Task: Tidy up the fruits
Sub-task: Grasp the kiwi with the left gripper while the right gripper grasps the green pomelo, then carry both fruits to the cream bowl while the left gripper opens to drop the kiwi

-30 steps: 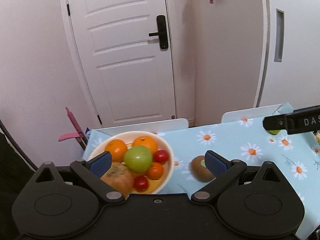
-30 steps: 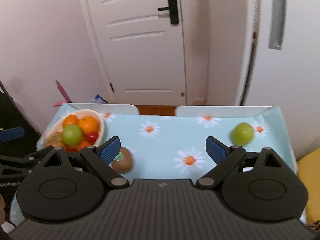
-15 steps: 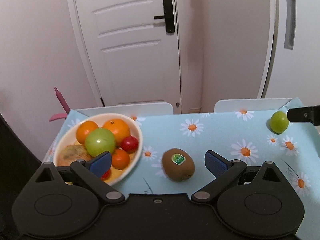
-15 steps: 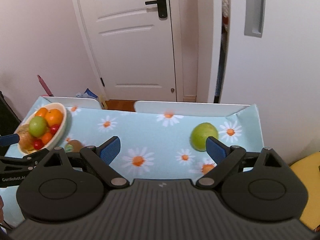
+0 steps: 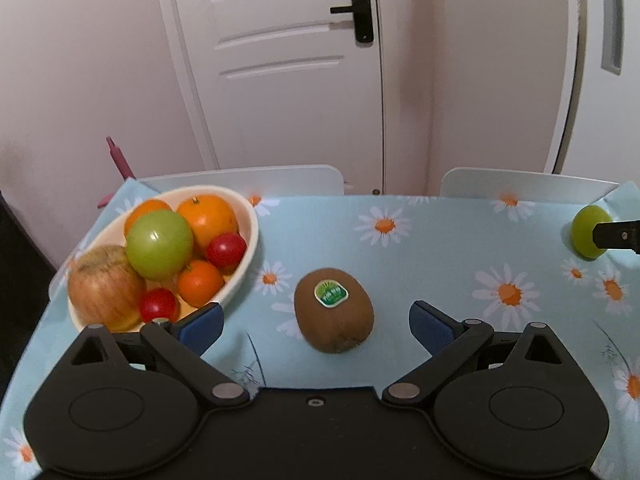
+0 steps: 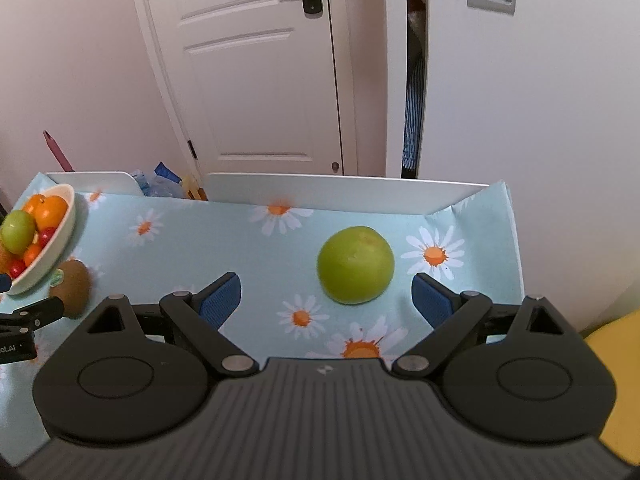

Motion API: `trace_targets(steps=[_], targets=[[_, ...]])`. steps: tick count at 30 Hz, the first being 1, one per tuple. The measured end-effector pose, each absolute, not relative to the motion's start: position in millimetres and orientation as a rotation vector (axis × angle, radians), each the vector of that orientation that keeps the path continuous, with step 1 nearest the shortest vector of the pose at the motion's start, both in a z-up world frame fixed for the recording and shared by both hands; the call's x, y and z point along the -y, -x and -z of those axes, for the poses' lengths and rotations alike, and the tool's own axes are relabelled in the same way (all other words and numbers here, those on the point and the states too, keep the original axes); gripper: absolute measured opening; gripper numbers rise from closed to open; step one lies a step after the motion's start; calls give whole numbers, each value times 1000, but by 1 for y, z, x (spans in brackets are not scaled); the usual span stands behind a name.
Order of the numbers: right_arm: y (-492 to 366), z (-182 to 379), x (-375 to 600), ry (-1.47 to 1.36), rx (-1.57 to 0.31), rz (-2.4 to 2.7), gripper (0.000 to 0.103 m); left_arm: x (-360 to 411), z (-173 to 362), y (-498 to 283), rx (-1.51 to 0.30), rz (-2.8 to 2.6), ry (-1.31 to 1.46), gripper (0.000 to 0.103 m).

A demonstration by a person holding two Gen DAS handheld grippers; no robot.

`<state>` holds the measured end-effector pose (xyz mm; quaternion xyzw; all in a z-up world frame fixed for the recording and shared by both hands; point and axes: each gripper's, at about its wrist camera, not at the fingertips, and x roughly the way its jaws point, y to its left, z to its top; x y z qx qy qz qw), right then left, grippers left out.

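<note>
In the left wrist view the left gripper (image 5: 316, 326) stood wide open with nothing between its blue-padded fingers (image 5: 200, 326), and the brown fuzzy kiwi with a green sticker (image 5: 334, 310) lay on the light blue daisy-print tablecloth (image 5: 440, 240) in the lower centre of the frame, inside the gap between the pads but touching neither. To the left of the kiwi, in the middle left of the frame, sat the cream oval ceramic bowl (image 5: 250, 220), filled with two oranges (image 5: 208, 216), a green apple (image 5: 160, 242), a red-and-yellow apple (image 5: 104, 288), two small red tomatoes (image 5: 226, 250) and a small tangerine (image 5: 200, 282). At the far right edge of that view a round green fruit (image 5: 584, 224) rested on the cloth, partly covered by a black tip of the other tool. In the right wrist view the right gripper (image 6: 326, 294) was likewise spread wide and held nothing; the round green fruit (image 6: 356, 264) lay on the tablecloth (image 6: 240, 248) in the centre right of the frame, just ahead of the pads and nearer the right one, apart from both. The bowl (image 6: 60, 236) and the kiwi (image 6: 74, 286) showed at the left edge of that view. A white panelled door with a black handle (image 5: 280, 60) filled the upper middle of both frames.
</note>
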<state>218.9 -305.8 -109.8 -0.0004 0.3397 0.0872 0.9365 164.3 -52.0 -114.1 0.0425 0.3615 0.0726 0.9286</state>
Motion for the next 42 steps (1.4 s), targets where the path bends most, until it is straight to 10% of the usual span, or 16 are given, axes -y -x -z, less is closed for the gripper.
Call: trace_targets(steps=[18, 42], targets=[[-249, 136, 317, -4, -711, -184, 100, 55, 142, -195, -802, -194, -27, 55], [-261, 137, 310, 40, -713, -190, 74, 46, 136, -168, -801, -221, -4, 51]])
